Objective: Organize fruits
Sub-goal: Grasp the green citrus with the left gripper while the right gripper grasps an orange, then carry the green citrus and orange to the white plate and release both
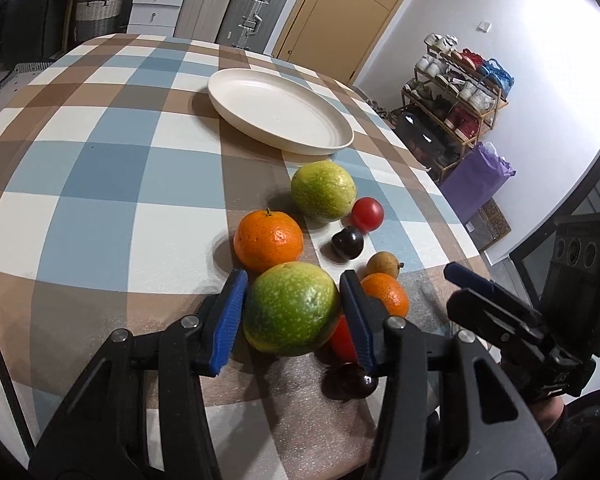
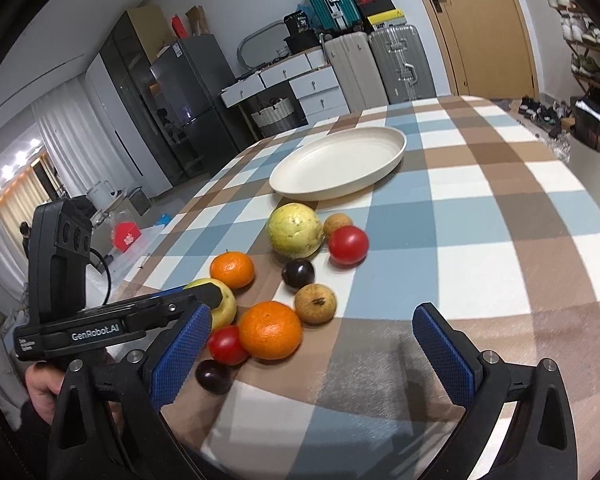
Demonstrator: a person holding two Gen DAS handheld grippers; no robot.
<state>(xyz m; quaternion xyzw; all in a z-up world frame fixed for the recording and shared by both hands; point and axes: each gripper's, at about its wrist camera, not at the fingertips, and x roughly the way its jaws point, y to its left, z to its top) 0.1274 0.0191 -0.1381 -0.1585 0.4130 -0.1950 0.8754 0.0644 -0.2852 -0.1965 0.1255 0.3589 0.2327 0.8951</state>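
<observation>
Item: green fruit (image 1: 291,307), at six o'clock of the plate (image 1: 280,114), pinched in our left claw (image 1: 294,316). Right claw (image 2: 312,354) wide, empty. Risk: we judged the fruit could slip and scatter neighbouring fruits.

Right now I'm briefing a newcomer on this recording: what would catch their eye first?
The left tongs closed around a green fruit at the near edge of the cluster. Behind it, oranges, red tomatoes and dark plums lie scattered on the checked tablecloth. Farther back sits an empty cream plate, while the right tongs hover open.
</observation>
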